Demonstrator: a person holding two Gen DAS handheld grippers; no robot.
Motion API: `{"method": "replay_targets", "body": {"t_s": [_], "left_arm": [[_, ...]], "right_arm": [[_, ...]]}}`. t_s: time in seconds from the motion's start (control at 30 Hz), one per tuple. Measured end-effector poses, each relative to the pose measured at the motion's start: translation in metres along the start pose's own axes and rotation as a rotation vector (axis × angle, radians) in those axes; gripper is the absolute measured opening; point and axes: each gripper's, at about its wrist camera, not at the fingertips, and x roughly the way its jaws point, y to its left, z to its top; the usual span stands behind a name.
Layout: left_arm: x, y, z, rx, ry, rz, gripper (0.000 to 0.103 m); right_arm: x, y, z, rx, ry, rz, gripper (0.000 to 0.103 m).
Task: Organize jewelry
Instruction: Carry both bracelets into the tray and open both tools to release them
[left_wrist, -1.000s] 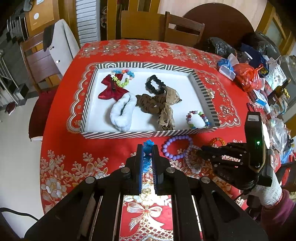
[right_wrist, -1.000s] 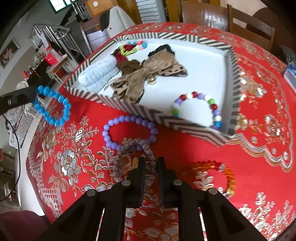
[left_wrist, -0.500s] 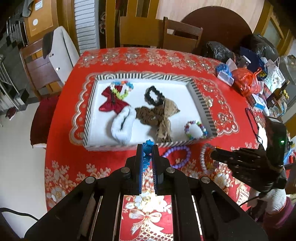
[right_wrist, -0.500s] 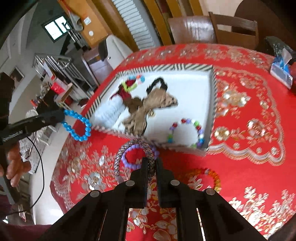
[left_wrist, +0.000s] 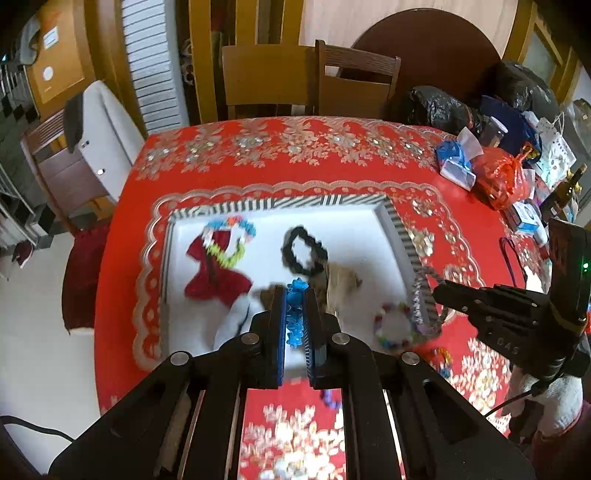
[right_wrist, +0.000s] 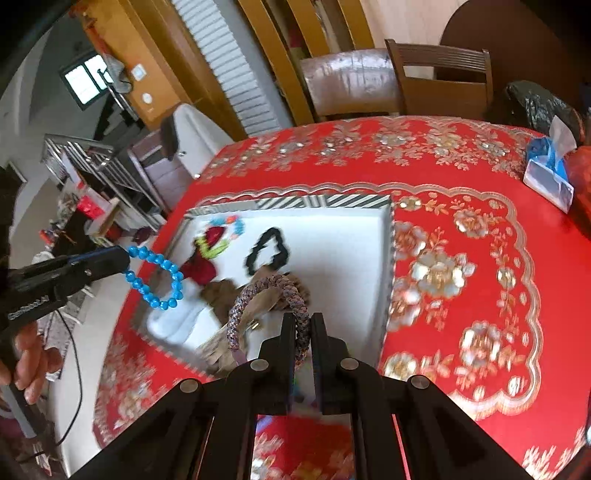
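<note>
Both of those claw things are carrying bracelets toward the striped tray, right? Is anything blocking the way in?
Nothing visible blocks them. The left gripper holds the blue bracelet and the right gripper holds the braided bracelet, both in the air above the open tray. Bows and scrunchies fill its left half; bare white floor remains on the right.

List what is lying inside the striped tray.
Inside the striped tray: a red bow, a multicolored flower bracelet, a black scrunchie, a brown ribbon bow and a colorful bead bracelet. The left hand-held gripper covers the tray's near middle.
</note>
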Motion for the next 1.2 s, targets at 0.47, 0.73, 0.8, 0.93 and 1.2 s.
{"method": "replay_targets", "body": {"t_s": [0.47, 0.73, 0.8, 0.93, 1.2], "left_arm": [[0.122, 0.039, 0.045, -0.115, 0.147, -0.039, 0.007], [0.138, 0.067, 0.034, -0.153, 0.179, 0.012, 0.012], [0.134, 0.070, 0.033, -0.157, 0.177, 0.012, 0.031], [0.117, 0.074, 0.028, -0.164, 0.128, 0.014, 0.050], [0.072, 0.067, 0.001, -0.166, 0.047, 0.118, 0.050]], "right_arm": [[0.098, -0.020, 0.054, 0.037, 0.110, -0.104, 0.007], [0.110, -0.026, 0.063, 0.074, 0.096, -0.106, 0.028], [0.100, -0.027, 0.062, 0.089, 0.086, -0.078, 0.036], [0.069, -0.023, 0.053, 0.109, 0.052, -0.045, 0.036], [-0.001, 0.010, 0.008, 0.076, -0.086, 0.082, 0.036]]}}
